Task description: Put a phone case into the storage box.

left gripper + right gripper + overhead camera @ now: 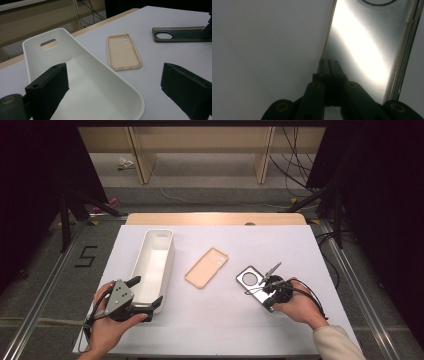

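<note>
While shut, the right gripper (329, 62) pinches (edge-on) the grey phone case (367, 50).

Table: white sheet (300, 245) over a pale wooden top, whose bare strip (215, 218) shows along the far edge.
Floor: grey carpet (45, 275), with a black figure 5 (86, 256) marked left of the table.
Rails: metal strips (350, 275) run along both sides.
Far wall: light wooden panels (200, 140) with upright legs.
Cables: black leads (295, 170) trail at far right.
Sides: dark curtains (30, 180).
</note>
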Tool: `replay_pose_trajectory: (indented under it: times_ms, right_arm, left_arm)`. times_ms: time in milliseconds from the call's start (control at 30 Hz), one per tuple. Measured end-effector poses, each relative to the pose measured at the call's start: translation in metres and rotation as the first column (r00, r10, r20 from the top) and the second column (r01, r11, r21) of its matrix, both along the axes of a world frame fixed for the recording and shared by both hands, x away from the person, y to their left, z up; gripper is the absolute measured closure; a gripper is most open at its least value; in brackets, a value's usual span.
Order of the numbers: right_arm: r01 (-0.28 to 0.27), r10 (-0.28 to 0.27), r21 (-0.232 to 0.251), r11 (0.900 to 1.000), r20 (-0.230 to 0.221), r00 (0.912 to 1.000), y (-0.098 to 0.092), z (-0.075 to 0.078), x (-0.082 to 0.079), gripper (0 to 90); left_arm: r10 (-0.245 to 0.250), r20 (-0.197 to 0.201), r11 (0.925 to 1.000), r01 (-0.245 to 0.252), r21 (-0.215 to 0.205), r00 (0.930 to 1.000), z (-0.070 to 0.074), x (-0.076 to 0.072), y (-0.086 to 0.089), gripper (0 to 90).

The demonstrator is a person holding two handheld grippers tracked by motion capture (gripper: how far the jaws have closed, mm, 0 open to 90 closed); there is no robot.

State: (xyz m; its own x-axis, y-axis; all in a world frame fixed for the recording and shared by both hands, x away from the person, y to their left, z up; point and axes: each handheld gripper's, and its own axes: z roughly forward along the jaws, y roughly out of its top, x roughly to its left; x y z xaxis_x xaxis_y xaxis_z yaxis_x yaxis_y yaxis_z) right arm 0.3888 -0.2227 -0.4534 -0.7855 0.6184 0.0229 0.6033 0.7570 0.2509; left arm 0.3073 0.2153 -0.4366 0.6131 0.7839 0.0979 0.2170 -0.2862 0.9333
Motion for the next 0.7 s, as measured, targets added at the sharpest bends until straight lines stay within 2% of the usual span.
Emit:
replay_pose_trajectory:
  times_ms: [167,333,367,567,700]
  right_arm:
    - [-0.019,0.020,0.037,0.999,-0.029,0.9994,0.009,-0.001,-0.002,90.0]
    - [-0.034,0.035,0.056,0.998,-0.032,0.9989,0.019,-0.002,-0.003,90.0]
    - [-0.040,0.042,0.076,0.996,-0.036,0.9985,0.025,-0.003,-0.003,90.0]
    - [-0.054,0.056,0.090,0.995,-0.023,0.9982,0.041,-0.004,-0.002,90.0]
    - [-0.060,0.062,0.084,0.995,-0.022,0.9979,0.043,-0.004,-0.001,90.0]
  left_arm:
    - [0.001,-0.001,1.0000,-0.001,0.000,1.0000,0.000,0.000,0.000,7.2]
    - [0.000,-0.001,1.0000,0.000,0.000,1.0000,0.000,0.000,-0.001,7.3]
    - [0.001,0.000,1.0000,-0.001,0.000,1.0000,0.000,0.000,-0.001,7.3]
    - [-0.002,0.001,1.0000,0.002,0.001,1.0000,0.000,0.000,-0.001,7.4]
    - [0.000,0.000,1.0000,0.000,-0.001,1.0000,0.000,0.000,-0.001,7.5]
